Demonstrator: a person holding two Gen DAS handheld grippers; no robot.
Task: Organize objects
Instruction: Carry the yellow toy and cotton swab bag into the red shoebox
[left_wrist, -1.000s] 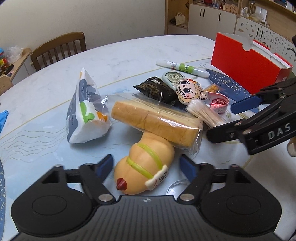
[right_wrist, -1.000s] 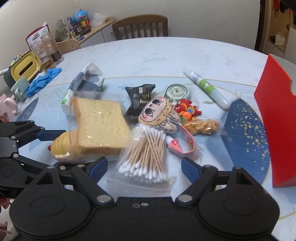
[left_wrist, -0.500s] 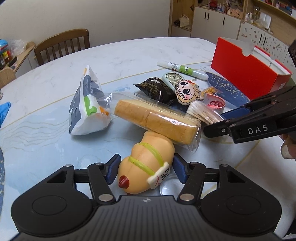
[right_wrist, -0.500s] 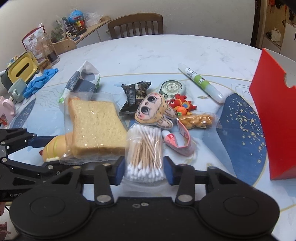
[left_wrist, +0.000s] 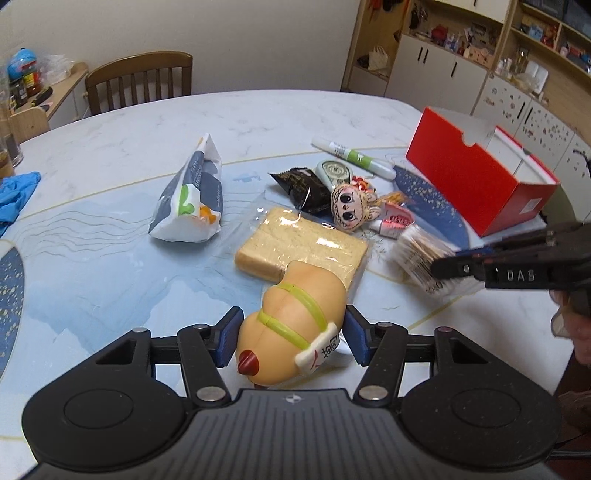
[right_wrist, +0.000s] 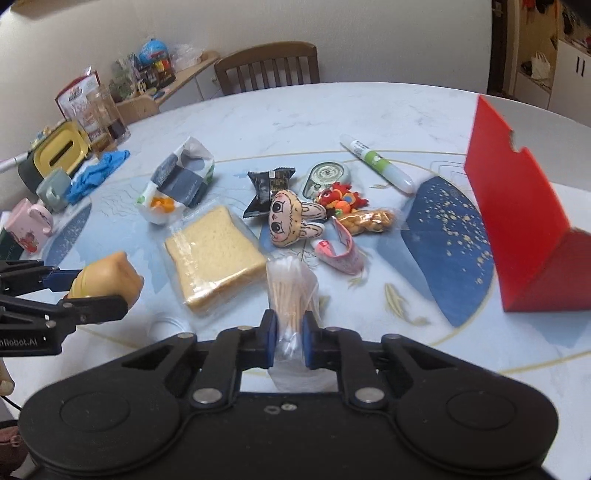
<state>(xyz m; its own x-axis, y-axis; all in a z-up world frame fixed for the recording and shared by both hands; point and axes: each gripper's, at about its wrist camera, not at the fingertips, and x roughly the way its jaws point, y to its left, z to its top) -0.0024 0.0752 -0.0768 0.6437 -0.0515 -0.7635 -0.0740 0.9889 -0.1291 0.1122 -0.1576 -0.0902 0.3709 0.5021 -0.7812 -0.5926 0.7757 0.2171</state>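
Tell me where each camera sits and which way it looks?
Left wrist: sits on the left gripper, looking down over the table toward the red box; it holds the toy; a hand shows at right.
Right wrist: sits on the right gripper, facing the chair; it holds the swabs.
Both see the bread and each other's gripper.

Home dining rm: marble table (left_wrist: 258, 118), wooden chair (left_wrist: 144, 79), cupboards (left_wrist: 436, 74), mugs (right_wrist: 31, 221).

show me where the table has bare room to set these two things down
Bare: the far tabletop between the chair and the marker, and the dark blue patch beside the red box. Crowded: from the sliced bread to the plush face.
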